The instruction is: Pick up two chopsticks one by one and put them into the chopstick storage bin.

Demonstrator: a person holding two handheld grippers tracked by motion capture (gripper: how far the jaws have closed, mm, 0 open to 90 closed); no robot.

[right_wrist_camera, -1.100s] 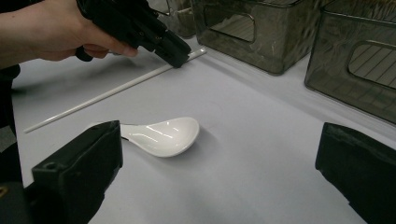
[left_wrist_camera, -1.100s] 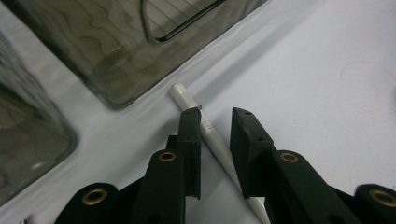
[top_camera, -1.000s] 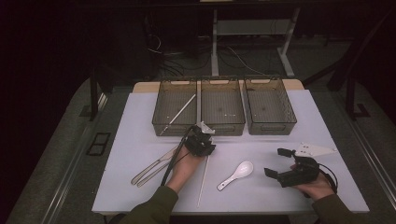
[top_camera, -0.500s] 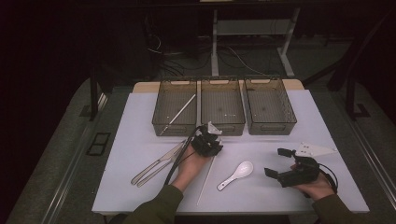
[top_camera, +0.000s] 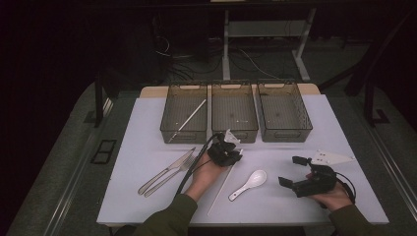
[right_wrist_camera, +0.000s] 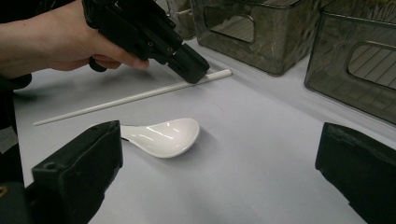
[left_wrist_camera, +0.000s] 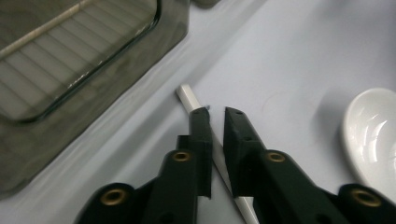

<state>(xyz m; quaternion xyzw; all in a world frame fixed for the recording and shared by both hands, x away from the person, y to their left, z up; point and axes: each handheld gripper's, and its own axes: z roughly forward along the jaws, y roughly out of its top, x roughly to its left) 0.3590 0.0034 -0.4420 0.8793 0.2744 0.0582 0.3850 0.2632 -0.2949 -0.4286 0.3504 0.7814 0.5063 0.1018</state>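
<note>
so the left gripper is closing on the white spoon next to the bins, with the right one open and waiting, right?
Not the spoon: the left gripper has its jaws around the white chopstick, as the left gripper view shows. The white spoon lies untouched. The right gripper is open.

Count of items on the table: three rectangular, translucent smoky-grey plastic bins, set in a row just beyond the left gripper (top_camera: 227,149): the left bin (top_camera: 173,112), the middle bin (top_camera: 234,111) and the right bin (top_camera: 285,109). Two long white chopsticks: one chopstick (top_camera: 189,118) lies inside the left bin; the other chopstick (left_wrist_camera: 188,95) lies on the table between the left gripper's jaws. One white ceramic soup spoon (top_camera: 248,184), lying between the two grippers. One silver metal table knife (top_camera: 162,171) and one silver metal fork (top_camera: 173,172), side by side to the left of the left gripper. Two black hand-held grippers, the second being the right gripper (top_camera: 290,171).
</note>
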